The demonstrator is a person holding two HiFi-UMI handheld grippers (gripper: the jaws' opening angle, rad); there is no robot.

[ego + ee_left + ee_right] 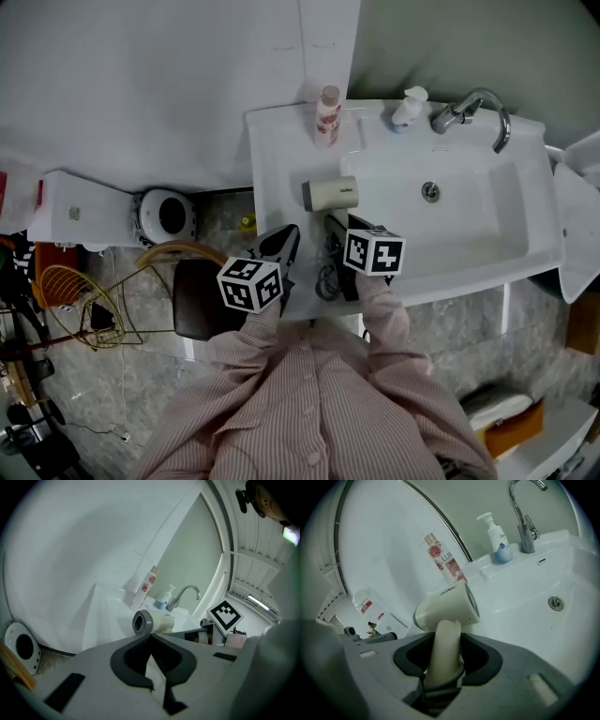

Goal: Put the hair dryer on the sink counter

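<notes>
the hair dryer (445,609) is gripped by its handle in the right claw (446,637), jaws closed round it, its body held over the sink surface (277,159), just beside the basin (469,220). the left claw (150,637) is seen pinched together, nothing held.

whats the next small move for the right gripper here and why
Probably open the right gripper and let go. Its jaws are clamped on the handle of the hair dryer, whose body looks to be lying on the counter, left of the basin. Whether it fully rests there is hard to tell, so release gently.
</notes>
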